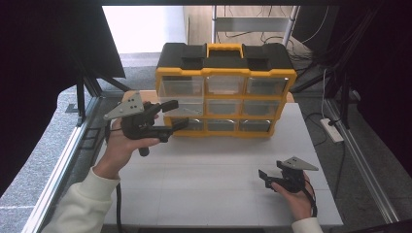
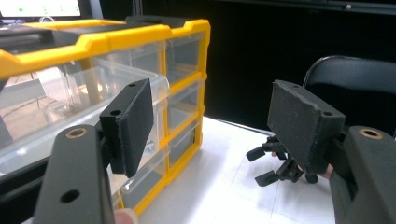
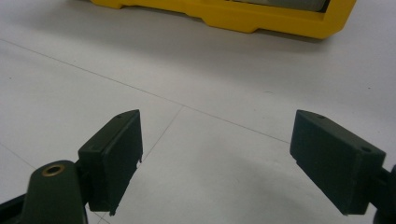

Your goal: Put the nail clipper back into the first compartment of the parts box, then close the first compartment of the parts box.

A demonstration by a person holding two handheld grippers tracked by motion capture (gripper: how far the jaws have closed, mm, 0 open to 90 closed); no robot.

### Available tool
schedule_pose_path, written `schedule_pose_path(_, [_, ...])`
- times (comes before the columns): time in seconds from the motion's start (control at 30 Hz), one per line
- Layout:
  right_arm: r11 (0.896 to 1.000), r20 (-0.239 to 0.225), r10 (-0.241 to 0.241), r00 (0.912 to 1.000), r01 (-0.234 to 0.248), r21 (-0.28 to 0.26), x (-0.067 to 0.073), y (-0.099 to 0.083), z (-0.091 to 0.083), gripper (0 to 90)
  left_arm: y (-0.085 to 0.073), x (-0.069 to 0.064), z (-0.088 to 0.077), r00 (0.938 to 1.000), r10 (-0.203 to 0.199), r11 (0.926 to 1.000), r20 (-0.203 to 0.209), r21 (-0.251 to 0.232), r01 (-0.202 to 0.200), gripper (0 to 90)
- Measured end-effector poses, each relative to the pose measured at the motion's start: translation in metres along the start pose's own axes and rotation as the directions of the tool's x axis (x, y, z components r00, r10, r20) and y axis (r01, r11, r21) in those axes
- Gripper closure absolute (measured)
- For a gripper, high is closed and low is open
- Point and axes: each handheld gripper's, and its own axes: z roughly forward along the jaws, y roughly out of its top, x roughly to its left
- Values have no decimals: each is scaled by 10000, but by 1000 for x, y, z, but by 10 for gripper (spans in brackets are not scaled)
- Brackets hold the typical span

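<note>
A white sleeve (image 1: 80,204) comes up from the near edge of the table (image 1: 214,194), and the hand above it holds the left gripper (image 1: 177,114) up off the surface, level with the left end of the drawer cabinet (image 1: 226,73). Its jaws stand wide apart with nothing between them. In the left gripper view one jaw sits right in front of a clear drawer (image 2: 93,88) in the left column, which is pulled out a little from the yellow frame; I cannot tell whether the jaw touches it. The other jaw is out in open air beside the cabinet.

The cabinet stands upright at the far side of the white table, its front toward the person, with a black top, a yellow handle (image 1: 225,49) and three rows of clear drawers.

The right gripper (image 1: 269,175) rests low near the right front of the table, well apart from the cabinet. Its jaws are spread wide too, over bare table, and the right gripper view shows the cabinet's yellow base (image 3: 243,16) farther off. A black cable (image 1: 118,204) trails down beside the left sleeve.
</note>
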Motion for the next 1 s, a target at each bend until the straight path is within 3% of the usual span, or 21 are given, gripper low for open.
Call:
schedule_pose_path(0.57, [10000,-34,41,10000,-41,-8,0,-1,-1,172,-15,-2,6,9999,136,9992,-60,367,-134,345])
schedule_pose_path(0.67, [10000,-39,19,10000,-19,9,0,-1,-1,171,-19,0,5,9991,369,9987,-224,374,-360,463])
schedule_pose_path(0.73, [10000,-26,55,10000,-55,-14,0,-1,-1,172,-21,2,5,9986,452,9980,-260,449,-440,598])
schedule_pose_path(0.83, [10000,-38,55,10000,-55,24,0,-1,0,172,-23,6,5,9989,377,9979,-278,538,-362,753])
schedule_pose_path(0.9, [10000,-52,83,10000,-83,19,-1,-1,-1,171,-25,9,5,9993,104,9986,-347,522,-86,836])
schedule_pose_path(1.0, [9999,-57,156,9999,-156,-18,-2,-2,-1,172,-27,11,6,9993,15,9982,-387,596,8,892])
